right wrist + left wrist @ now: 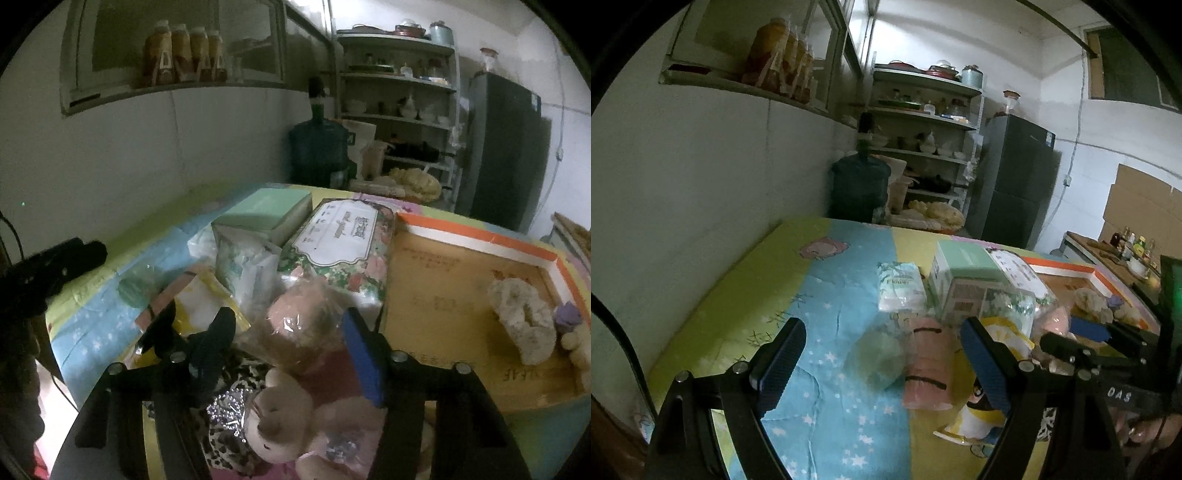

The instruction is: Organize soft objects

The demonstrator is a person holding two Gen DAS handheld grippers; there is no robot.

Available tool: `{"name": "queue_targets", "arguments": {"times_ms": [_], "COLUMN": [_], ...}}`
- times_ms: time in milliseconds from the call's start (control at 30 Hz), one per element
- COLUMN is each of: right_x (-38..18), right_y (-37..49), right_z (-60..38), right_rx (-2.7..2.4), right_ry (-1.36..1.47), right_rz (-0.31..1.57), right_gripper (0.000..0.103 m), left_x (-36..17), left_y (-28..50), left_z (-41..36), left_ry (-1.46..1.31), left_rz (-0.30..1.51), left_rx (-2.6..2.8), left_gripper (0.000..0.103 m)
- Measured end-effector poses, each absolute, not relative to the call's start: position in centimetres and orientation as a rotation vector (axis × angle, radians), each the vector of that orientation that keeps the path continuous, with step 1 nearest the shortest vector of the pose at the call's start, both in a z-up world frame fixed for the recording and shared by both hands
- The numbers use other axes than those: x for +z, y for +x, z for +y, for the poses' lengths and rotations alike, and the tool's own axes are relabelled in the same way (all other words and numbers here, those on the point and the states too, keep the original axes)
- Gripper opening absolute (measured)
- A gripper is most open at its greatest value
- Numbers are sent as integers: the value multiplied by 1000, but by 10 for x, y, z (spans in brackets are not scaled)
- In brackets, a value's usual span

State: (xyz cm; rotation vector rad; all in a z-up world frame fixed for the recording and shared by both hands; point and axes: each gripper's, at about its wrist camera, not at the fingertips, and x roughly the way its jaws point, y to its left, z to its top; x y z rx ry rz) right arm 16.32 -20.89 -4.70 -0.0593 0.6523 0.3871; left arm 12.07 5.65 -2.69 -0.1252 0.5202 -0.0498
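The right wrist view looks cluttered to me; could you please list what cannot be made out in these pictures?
- Plush toy in clear wrap, right wrist view: film glare and blur hide its face; whether the right gripper touches it is unclear.
- Floral tissue pack: label print too small and blurred.
- Cardboard box: its near edge is hidden behind the fingers.
- Pink towel roll, left wrist view: partly hidden by the left gripper.

Bed (750, 288) under a bright patchwork sheet, piled with soft packs.

On the sheet lie a small tissue pack (900, 291), a mint-topped box (964, 277), a floral tissue pack (340, 247), a pink rolled cloth (929, 363), a bagged plush toy (295, 332) and an orange-rimmed cardboard tray (476, 236).
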Motion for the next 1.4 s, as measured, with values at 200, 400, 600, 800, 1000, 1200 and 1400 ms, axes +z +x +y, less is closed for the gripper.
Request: {"name": "queue_targets", "arguments": {"times_ms": [200, 400, 600, 800, 1000, 1200, 1400], "right_x": [-46, -42, -22, -5, -1, -4, -6], "right_y": [167, 166, 151, 138, 132, 134, 136], "right_z": [-213, -218, -229, -228, -223, -224, -223], "right_rx": [372, 372, 390, 420, 437, 440, 447], "right_ry": [-34, 2, 56, 69, 65, 70, 78], "right_rz": [671, 659, 580, 519, 509, 518, 526], "right_gripper": [41, 37, 37, 37, 37, 37, 37], "left_x": [-36, -40, -48, -58, -70, -76, -75], "left_y": [124, 129, 142, 163, 179, 179, 172], "left_z": [59, 65, 74, 72, 64, 60, 62], "left_ry": [-129, -131, -126, -170, -174, -169, -166], "left_rz": [544, 559, 595, 651, 705, 707, 679], "left_rx": [-60, -58, -41, -83, -61, -78, -74], "left_gripper": [86, 86, 86, 86, 73, 50, 44]}}
